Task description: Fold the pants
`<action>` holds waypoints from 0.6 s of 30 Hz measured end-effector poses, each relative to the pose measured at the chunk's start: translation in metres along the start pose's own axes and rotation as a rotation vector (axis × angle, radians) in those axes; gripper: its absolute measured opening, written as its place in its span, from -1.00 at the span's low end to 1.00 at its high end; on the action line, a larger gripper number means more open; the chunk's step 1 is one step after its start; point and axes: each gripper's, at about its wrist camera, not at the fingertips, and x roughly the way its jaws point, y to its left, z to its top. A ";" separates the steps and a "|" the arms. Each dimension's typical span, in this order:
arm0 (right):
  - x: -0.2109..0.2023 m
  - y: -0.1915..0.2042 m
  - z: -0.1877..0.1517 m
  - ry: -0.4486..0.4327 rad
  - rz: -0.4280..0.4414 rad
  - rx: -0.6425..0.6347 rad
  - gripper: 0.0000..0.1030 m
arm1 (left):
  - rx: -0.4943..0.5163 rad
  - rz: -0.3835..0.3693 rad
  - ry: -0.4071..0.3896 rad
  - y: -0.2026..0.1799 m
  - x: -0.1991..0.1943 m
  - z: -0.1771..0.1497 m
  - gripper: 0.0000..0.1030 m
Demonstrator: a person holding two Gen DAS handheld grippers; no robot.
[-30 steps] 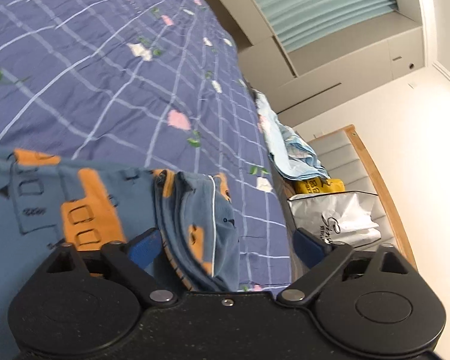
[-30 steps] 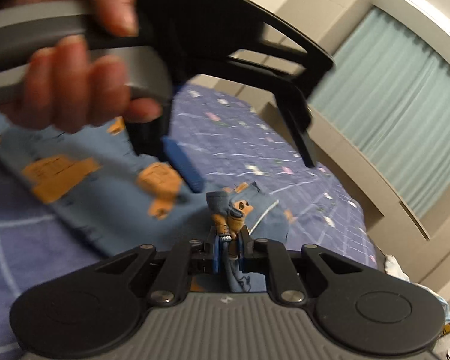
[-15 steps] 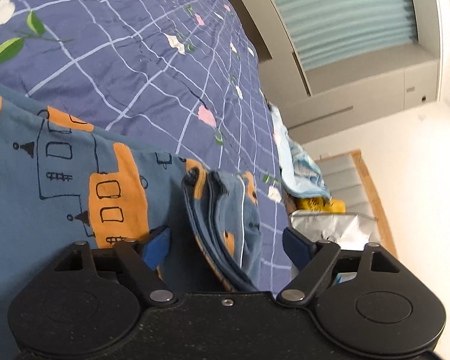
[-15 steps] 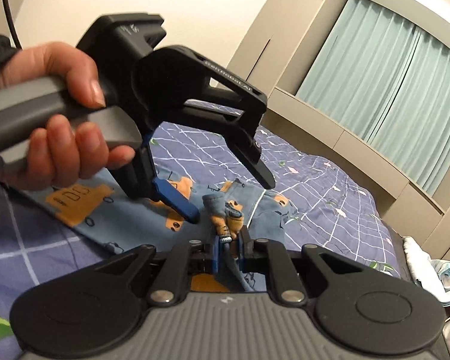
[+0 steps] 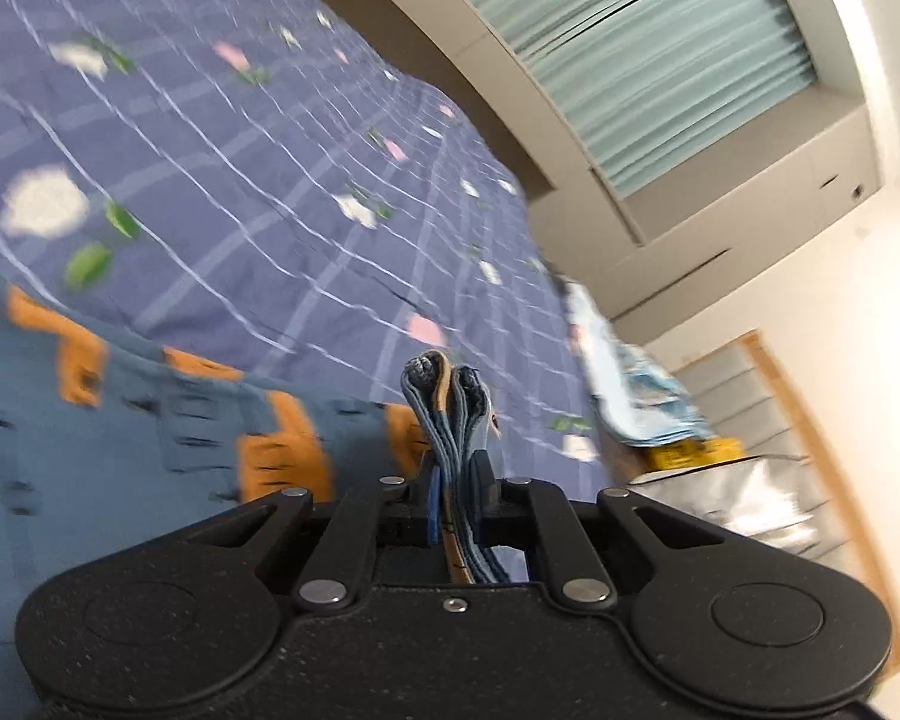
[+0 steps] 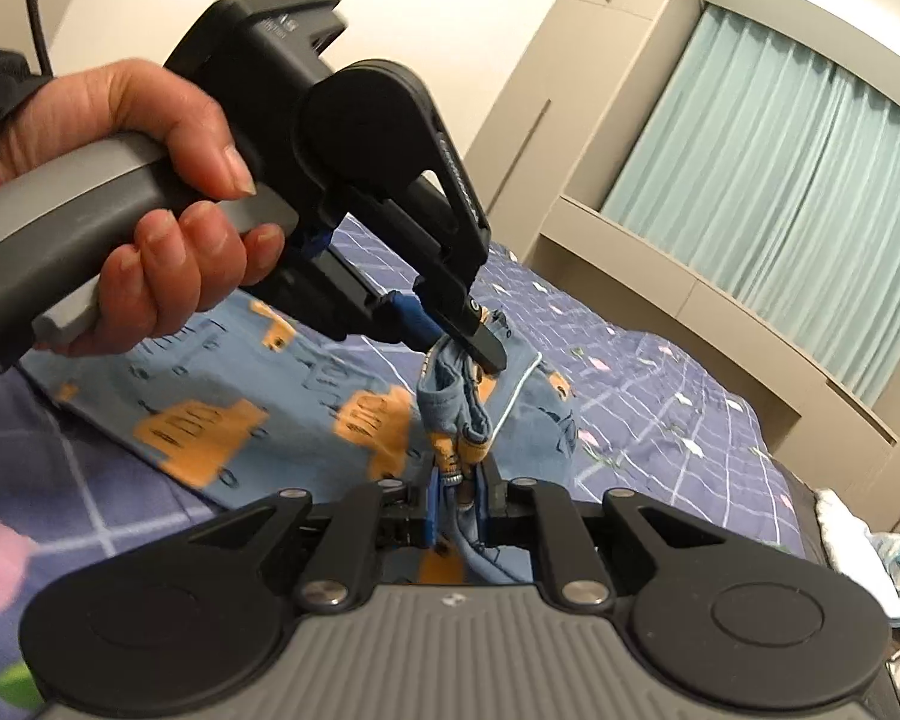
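Pants (image 5: 150, 450): on bed (image 5: 240, 180). My left gripper (image 5: 455, 480), wide apart a second ago, closing on bunched hem between jaws. Right gripper (image 6: 456, 498) clamped on neighbouring hem. Both ends secured; I judge lift-and-fold ready.

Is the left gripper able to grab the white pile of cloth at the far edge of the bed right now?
Probably not. The left gripper is closing on a bunched edge of the blue pants, so its jaws are full, and the white cloth pile lies well beyond it across the bedspread.
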 end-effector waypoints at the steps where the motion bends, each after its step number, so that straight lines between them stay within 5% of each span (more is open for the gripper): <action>1: -0.002 0.003 0.002 -0.007 0.010 -0.005 -0.74 | 0.011 0.033 -0.003 0.000 -0.005 -0.001 -0.81; 10: 0.008 0.027 0.000 0.073 0.094 -0.044 -0.74 | -0.013 0.167 0.056 0.033 0.001 -0.016 -0.80; 18: 0.016 0.028 -0.003 0.100 0.103 -0.041 -0.74 | -0.028 0.163 0.054 0.037 -0.001 -0.018 -0.80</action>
